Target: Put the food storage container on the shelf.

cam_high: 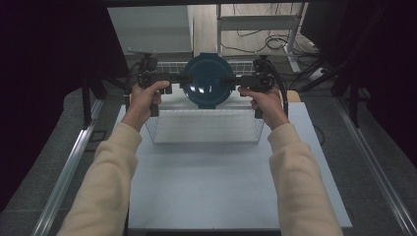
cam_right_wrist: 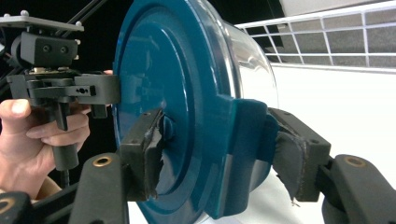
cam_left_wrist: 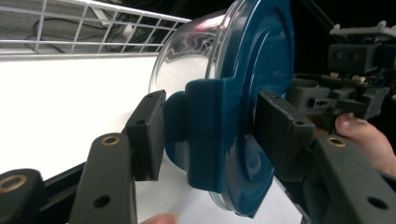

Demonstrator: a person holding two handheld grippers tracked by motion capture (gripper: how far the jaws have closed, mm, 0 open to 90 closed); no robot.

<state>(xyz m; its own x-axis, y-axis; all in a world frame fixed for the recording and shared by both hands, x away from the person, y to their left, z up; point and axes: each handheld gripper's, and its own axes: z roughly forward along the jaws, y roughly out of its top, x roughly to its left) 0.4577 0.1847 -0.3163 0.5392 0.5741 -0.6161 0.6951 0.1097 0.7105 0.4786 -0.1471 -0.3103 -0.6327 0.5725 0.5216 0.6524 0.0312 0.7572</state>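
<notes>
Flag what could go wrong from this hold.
Each claw, left and right, grips only a side clip of the lidded container, held above the wire basket. If one hand pulls away, a clip might pop or the container might twist free. The right claw's pad looks torn, so it may slip.

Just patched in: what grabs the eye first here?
A clear bowl with a blue lid, held up on edge between the left gripper and the right gripper, each clamped on a side tab of the lid. Below it a white wire basket sits on the table.

container between grippers, above basket
</notes>
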